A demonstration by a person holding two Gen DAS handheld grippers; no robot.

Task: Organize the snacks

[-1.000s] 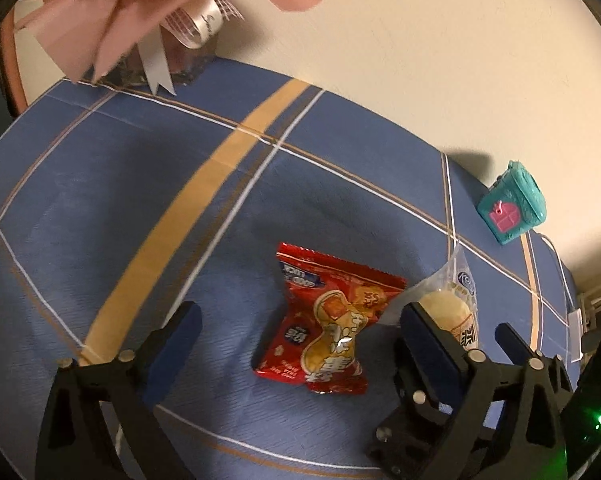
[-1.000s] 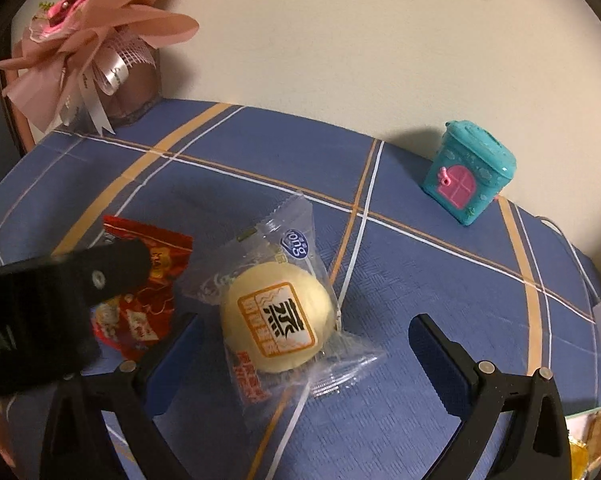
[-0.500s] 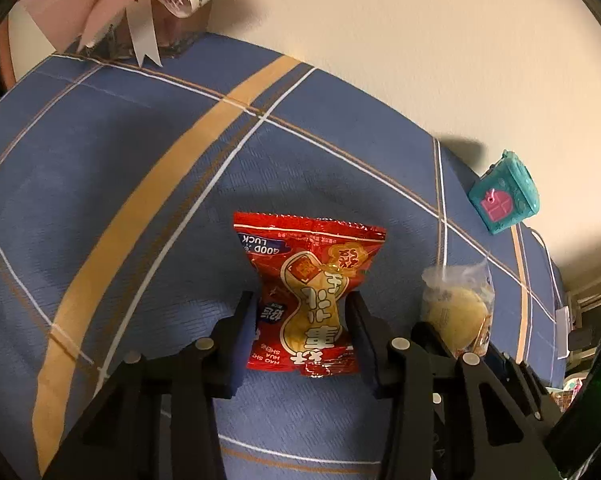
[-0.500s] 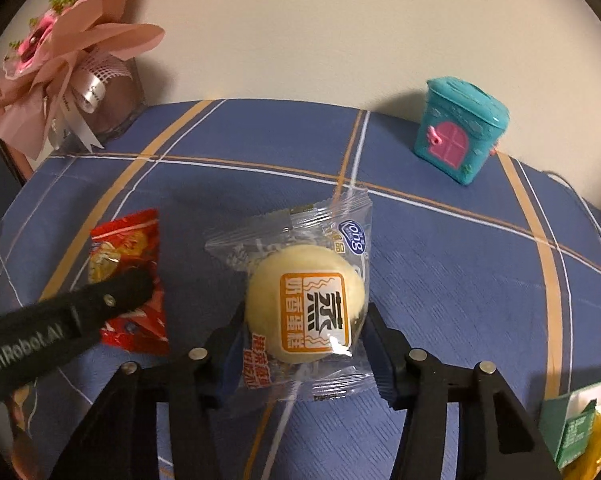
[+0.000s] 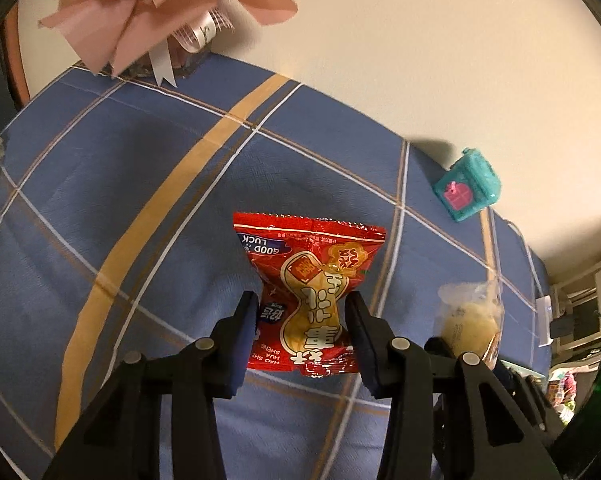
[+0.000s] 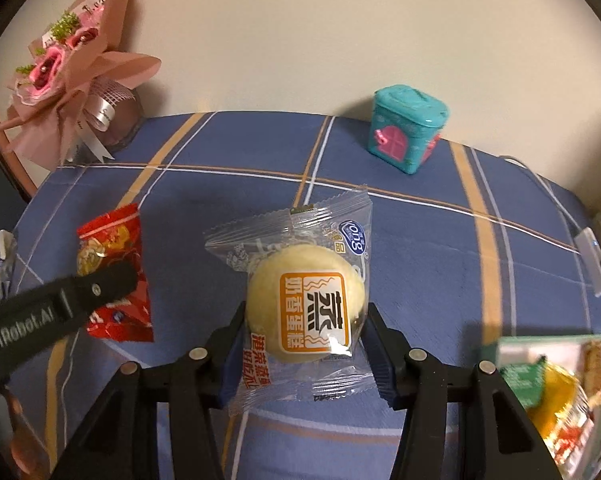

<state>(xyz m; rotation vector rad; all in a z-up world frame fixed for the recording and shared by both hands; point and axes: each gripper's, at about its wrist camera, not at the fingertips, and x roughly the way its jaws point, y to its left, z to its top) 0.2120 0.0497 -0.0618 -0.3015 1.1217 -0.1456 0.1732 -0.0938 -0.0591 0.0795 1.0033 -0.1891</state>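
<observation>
Left claw clamped on red snack packet, pads pinching its waist; packet off blue plaid table; right claw clamped on clear-wrapped steamed cake, just right of red packet, also lifted; teal toy box far behind cake by wall; pink bouquet at back-left corner; more snack packs near-right of cake, blurred.
</observation>
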